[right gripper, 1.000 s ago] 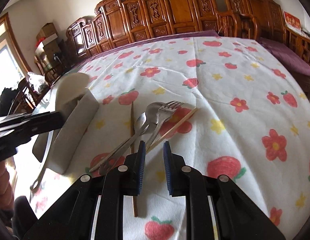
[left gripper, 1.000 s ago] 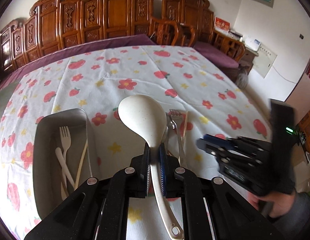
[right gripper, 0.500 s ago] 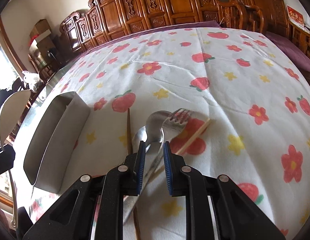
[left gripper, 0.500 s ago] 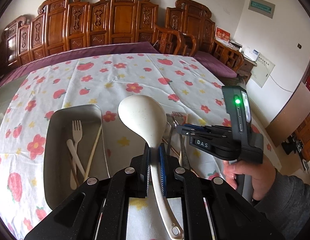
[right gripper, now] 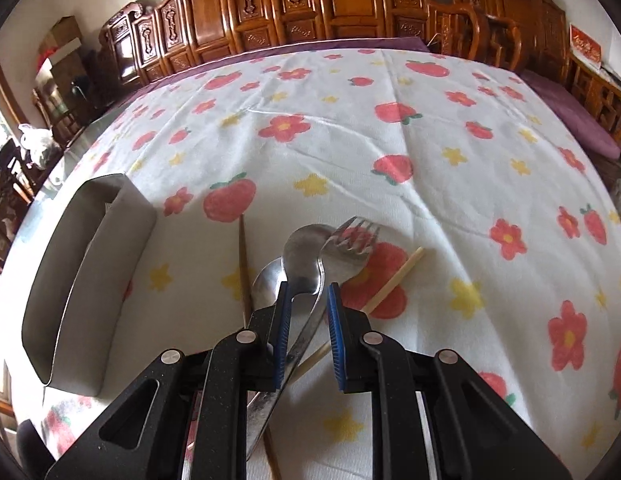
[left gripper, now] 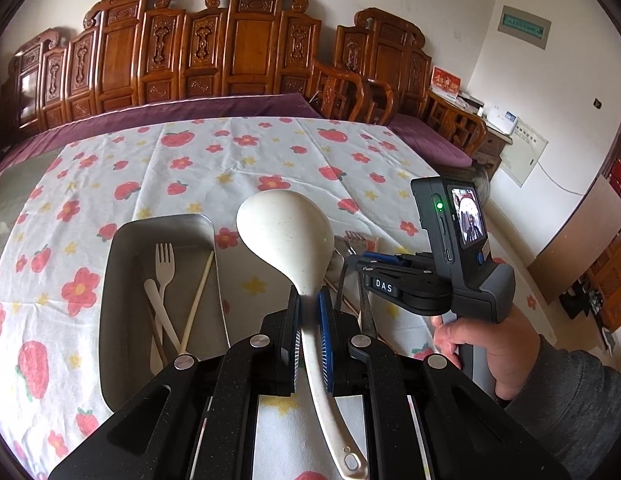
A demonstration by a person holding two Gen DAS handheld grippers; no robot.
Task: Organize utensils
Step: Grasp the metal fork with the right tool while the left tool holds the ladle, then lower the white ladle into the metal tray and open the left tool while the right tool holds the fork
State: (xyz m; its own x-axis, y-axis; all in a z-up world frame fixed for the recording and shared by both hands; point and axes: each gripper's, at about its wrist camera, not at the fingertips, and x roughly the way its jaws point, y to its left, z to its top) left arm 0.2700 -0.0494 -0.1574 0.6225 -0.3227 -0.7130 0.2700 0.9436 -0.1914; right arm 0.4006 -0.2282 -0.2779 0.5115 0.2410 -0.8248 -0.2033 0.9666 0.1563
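Ladle (left gripper: 284, 236) clamped at its neck in left gripper (left gripper: 308, 320) jaws, held above bench beside metal tray (left gripper: 122, 240). Right gripper (right gripper: 308, 312) jaws narrow, straddling steel spoon (right gripper: 304, 252) handle, not yet pinching. Advice: seat pads squarely on one handle only, clear of fork (right gripper: 352, 240) and chopstick (right gripper: 394, 280)

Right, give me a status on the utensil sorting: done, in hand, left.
Done: a white fork, a white knife and chopsticks lie in the tray. In hand: the left gripper clamps the ladle beside the tray. The right gripper straddles a metal spoon, not visibly gripping. Left: that spoon, a second spoon, the metal fork and two loose chopsticks on the cloth.
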